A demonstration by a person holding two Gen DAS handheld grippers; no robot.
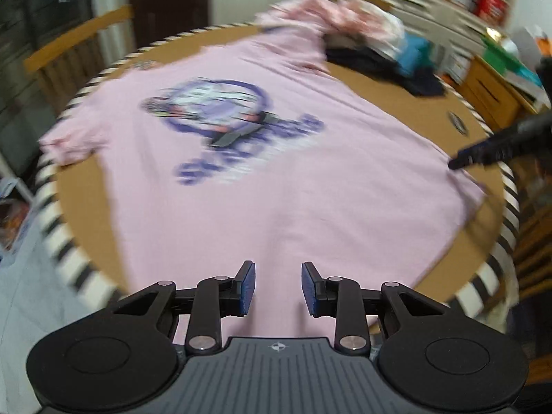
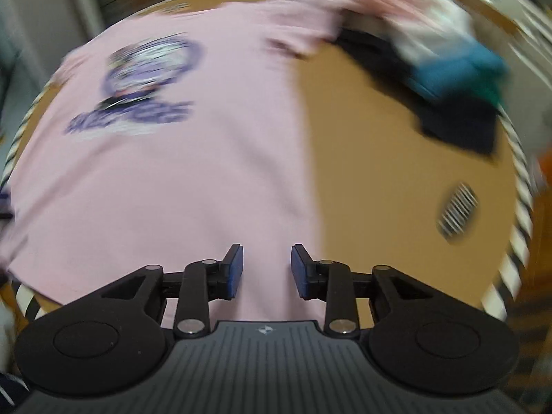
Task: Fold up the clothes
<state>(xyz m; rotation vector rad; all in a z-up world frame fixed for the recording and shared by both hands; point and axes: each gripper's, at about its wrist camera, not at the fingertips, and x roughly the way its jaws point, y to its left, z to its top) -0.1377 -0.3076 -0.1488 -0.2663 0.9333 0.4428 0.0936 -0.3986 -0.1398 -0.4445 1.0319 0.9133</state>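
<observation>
**Pink T-shirt spread flat, both grippers apart over its near hem**

In the left wrist view, the left gripper (image 1: 278, 288) has its blue-padded fingers (image 1: 248, 288) parted by a moderate gap, with nothing between them. Directly below and ahead of the fingers lies the pale pink cotton T-shirt (image 1: 276, 179), spread face-up on the round brown table with a black-and-white striped rim (image 1: 362, 82). Ahead and left of the fingers is the shirt's purple circular print with lettering (image 1: 224, 127). Far right of the fingers, the dark tip of the right gripper (image 1: 462, 162) hangs at the shirt's right edge; contact is too blurred to tell.

In the right wrist view, the right gripper (image 2: 267, 270) likewise shows its blue pads (image 2: 234, 272) moderately apart and empty, over the shirt's near right edge, where pink cloth gives way to bare tabletop right of the fingers. A small striped oval mark (image 2: 457, 212) sits on the table to the right.

Farthest from both sets of fingers, ahead and right, lies a jumbled heap of clothes in pink, white, teal and dark navy (image 1: 379, 48).
</observation>
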